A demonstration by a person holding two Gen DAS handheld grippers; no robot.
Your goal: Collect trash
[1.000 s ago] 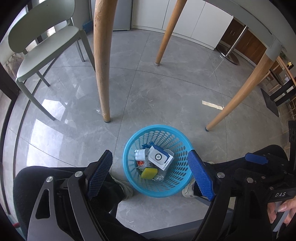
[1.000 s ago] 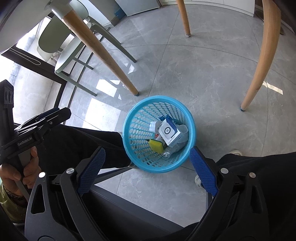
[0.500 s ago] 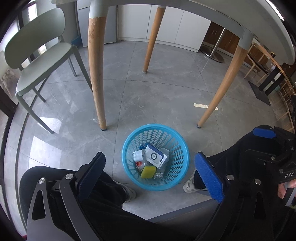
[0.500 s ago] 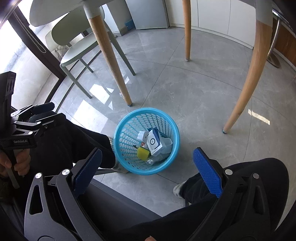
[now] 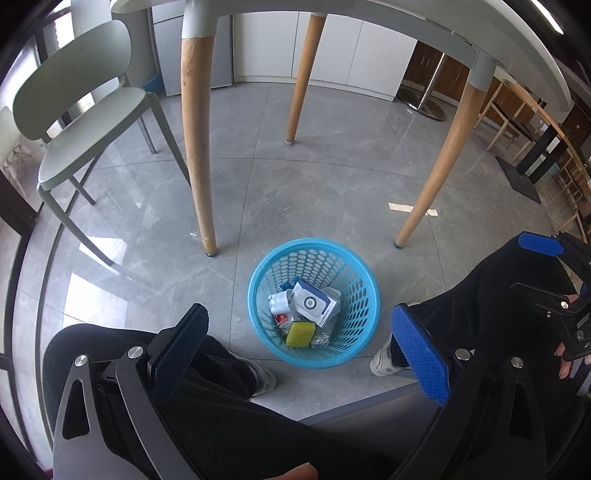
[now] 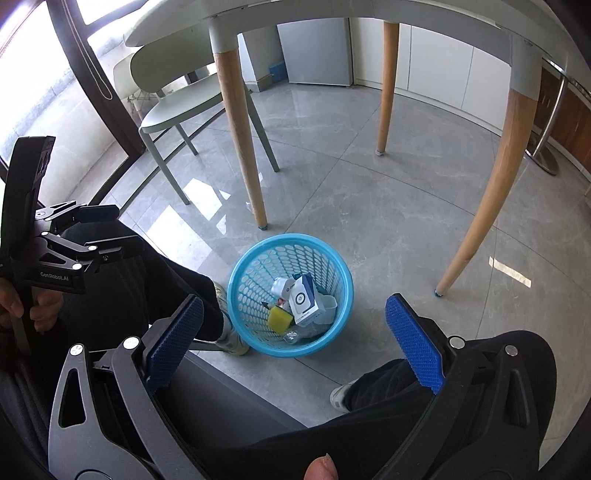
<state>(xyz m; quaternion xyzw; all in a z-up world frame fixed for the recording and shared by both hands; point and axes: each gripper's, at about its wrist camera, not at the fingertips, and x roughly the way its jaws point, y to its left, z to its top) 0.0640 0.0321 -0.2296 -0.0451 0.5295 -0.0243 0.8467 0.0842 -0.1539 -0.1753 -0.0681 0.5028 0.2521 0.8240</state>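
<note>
Your left gripper (image 5: 299,347) and right gripper (image 6: 295,339) both hang with jaws wide and empty above the blue basket (image 5: 364,343) on the floor (image 5: 332,192). Inside lie a white-and-blue box (image 5: 312,302), a yellow sponge (image 5: 300,334) and crumpled wrappers. Wooden table legs (image 5: 197,147) stand just beyond; a green chair (image 5: 85,110) stands farther left.

Grey tiled floor (image 5: 332,177) with window glare at 9 o'clock, white table (image 5: 406,22) on wooden legs (image 5: 197,147) overhead, green chair (image 5: 85,96) at 10 o'clock, white cabinets (image 5: 362,66) at 12 o'clock.
</note>
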